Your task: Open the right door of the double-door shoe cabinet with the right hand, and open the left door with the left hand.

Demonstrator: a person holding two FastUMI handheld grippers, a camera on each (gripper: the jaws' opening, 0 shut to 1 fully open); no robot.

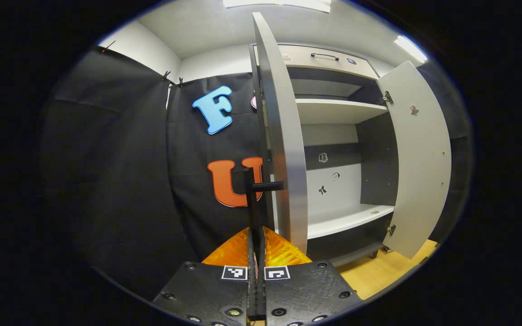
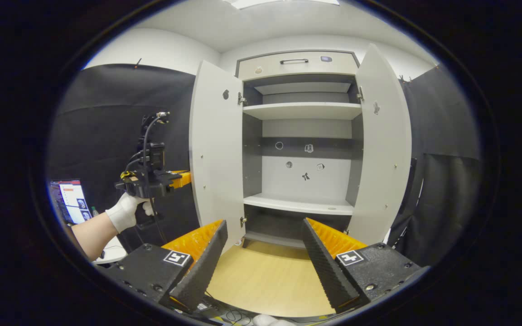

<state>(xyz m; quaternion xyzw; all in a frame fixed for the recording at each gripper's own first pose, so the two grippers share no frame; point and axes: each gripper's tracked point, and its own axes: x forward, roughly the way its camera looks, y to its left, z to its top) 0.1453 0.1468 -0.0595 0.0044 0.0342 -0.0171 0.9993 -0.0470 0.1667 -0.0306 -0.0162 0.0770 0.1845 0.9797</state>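
The shoe cabinet [image 2: 304, 111] stands with both doors swung wide. In the left gripper view, the left door [image 1: 288, 158] is seen edge-on just ahead. Its thin black bar handle [image 1: 248, 199] runs down between my fingers, and my left gripper [image 1: 256, 235] is shut on it. The right door [image 1: 419, 158] hangs open farther off. In the right gripper view, my right gripper [image 2: 265, 253] is open with nothing between its fingers, facing the cabinet's inside between the left door [image 2: 215, 154] and the right door [image 2: 381, 149]. A gloved hand [image 2: 125, 213] holds the left gripper [image 2: 177, 179] at the left door's outer face.
A drawer [image 2: 295, 65] with a black handle tops the cabinet. Inside are an upper shelf [image 2: 304, 110] and a lower shelf [image 2: 302, 204], both bare. A wooden floor [image 2: 265, 280] lies in front. Black cloth hangs on both sides. A lit screen [image 2: 70, 199] stands at far left.
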